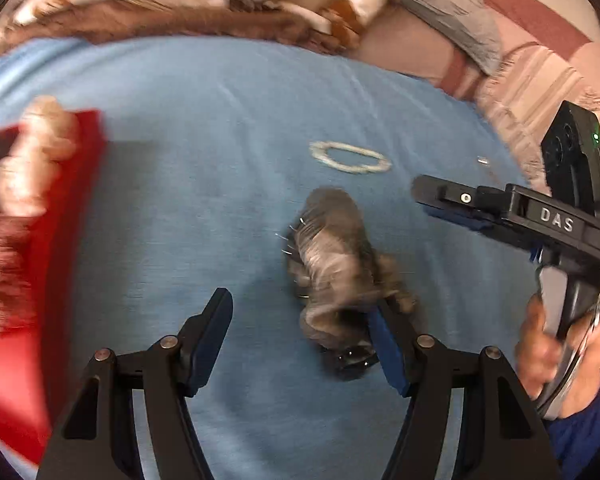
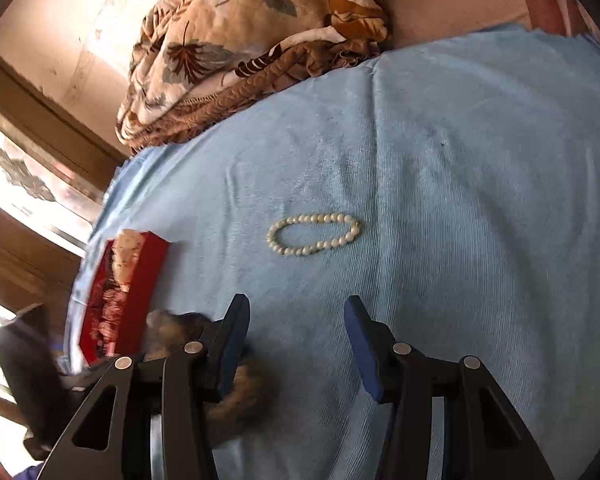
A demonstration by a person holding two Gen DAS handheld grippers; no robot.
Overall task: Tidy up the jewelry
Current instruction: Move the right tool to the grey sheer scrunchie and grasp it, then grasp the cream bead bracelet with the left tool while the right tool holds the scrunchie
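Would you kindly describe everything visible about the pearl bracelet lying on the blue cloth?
The pearl bracelet is a closed loop of small, round, off-white beads that look like pearls, lying flat in a flattened oval on the blue cloth. Nothing but the cloth touches it. It sits beyond the open right gripper, apart from the red box. The left wrist view blurs it.

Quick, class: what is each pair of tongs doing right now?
Left tongs: open, holding nothing; a blurred grey pouch lies beside one finger.
Right tongs: open, empty, above the blue cloth.
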